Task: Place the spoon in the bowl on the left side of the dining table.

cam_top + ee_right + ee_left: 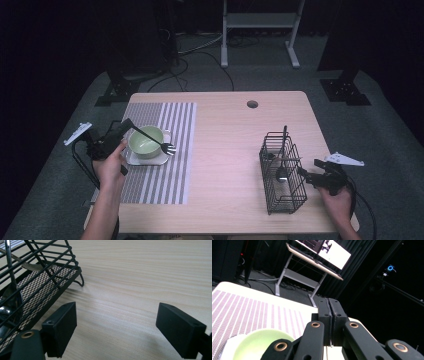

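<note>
High view: at the left edge of the table (230, 150), the person's left hand (111, 167) held the left gripper (123, 126) beside a pale green bowl (146, 141). Its jaws were clenched on the handle end of a black fork (152, 140). The fork lay slanted across the top of the bowl, tines (169, 148) pointing right and just past the rim. The bowl stood on a white plate (145, 160), which rested on a grey striped placemat (165, 150).

In the left gripper view the two pads stood pressed together above the green bowl (259, 342), with the striped placemat (244, 312) beyond it; the fork's handle between them could not be made out.

Well apart, toward the right of the table, a black wire basket (282, 172) held a spoon (281, 167) standing in it. Just right of the basket, the right hand (337, 202) held the right gripper (305, 175), its jaws released and wide with nothing between them. In the right gripper view they spread over bare wood (130, 290), the basket (37, 282) near the left jaw but apart.
</note>
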The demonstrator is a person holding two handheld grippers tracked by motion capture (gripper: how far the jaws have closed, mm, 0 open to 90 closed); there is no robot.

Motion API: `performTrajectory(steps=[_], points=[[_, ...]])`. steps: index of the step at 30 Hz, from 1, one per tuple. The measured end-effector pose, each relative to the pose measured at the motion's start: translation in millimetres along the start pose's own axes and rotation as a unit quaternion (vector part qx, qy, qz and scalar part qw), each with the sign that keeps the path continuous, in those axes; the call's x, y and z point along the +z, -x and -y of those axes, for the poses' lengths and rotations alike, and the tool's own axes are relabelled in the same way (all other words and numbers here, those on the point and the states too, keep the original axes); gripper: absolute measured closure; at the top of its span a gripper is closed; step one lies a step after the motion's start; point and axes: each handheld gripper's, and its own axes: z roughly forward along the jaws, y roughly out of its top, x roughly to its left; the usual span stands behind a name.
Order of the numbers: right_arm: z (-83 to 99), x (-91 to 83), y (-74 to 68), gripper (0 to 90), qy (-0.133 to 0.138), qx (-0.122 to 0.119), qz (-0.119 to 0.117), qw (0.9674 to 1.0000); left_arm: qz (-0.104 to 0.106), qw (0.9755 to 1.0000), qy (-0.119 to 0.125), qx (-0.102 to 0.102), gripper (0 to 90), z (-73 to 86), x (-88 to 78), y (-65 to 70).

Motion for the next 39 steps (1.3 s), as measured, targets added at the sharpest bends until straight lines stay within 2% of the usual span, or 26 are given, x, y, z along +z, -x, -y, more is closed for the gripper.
performTrajectory(steps=[11, 39], points=[[0.0, 0.0, -0.2, 16.0, 0.0, -0.001, 0.001, 1.0, -0.018, 0.9998, 0.013, -0.002, 89.4, -11.0, -5.3, -10.5], [0.0, 0.3, -0.8, 16.0, -0.002, -0.002, 0.003, 1.0, -0.055, 0.9981, 0.026, -0.01, 89.4, -23.1, -19.0, -35.4]])
